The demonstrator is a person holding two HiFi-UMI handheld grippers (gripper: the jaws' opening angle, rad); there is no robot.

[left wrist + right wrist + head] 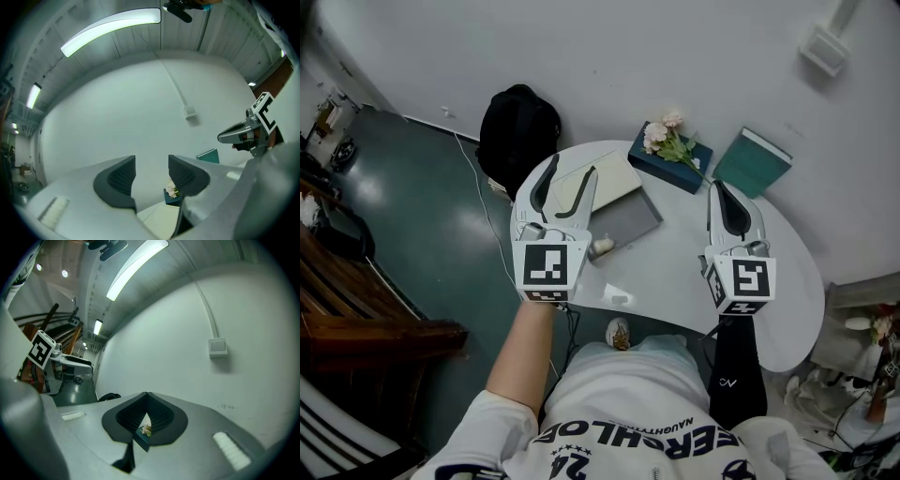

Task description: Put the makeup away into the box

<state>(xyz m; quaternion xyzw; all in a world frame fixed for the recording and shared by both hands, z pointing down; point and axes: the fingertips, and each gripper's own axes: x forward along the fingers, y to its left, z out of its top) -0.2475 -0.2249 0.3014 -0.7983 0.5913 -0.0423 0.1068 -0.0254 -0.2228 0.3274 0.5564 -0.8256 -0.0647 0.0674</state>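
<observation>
Head view is showing the left gripper [572, 169] hovering over the far-left part of the white worktop [675, 248], and the left gripper view [152, 176] is confirming that its jaws are standing well apart with nothing between them. Just right of it the box [630, 217] is lying open, grey inside, and a small cream makeup piece [602, 246] is sitting just beside its near corner. Further right, the flower box [670, 155] and the teal book [753, 161] are resting by the wall. The right gripper [717, 187] is hanging above the right side, jaws pressed together and empty [146, 399]. My call: the open left jaws are best placed, so they should be dropping straight down, straddling that piece squarely before closing.
</observation>
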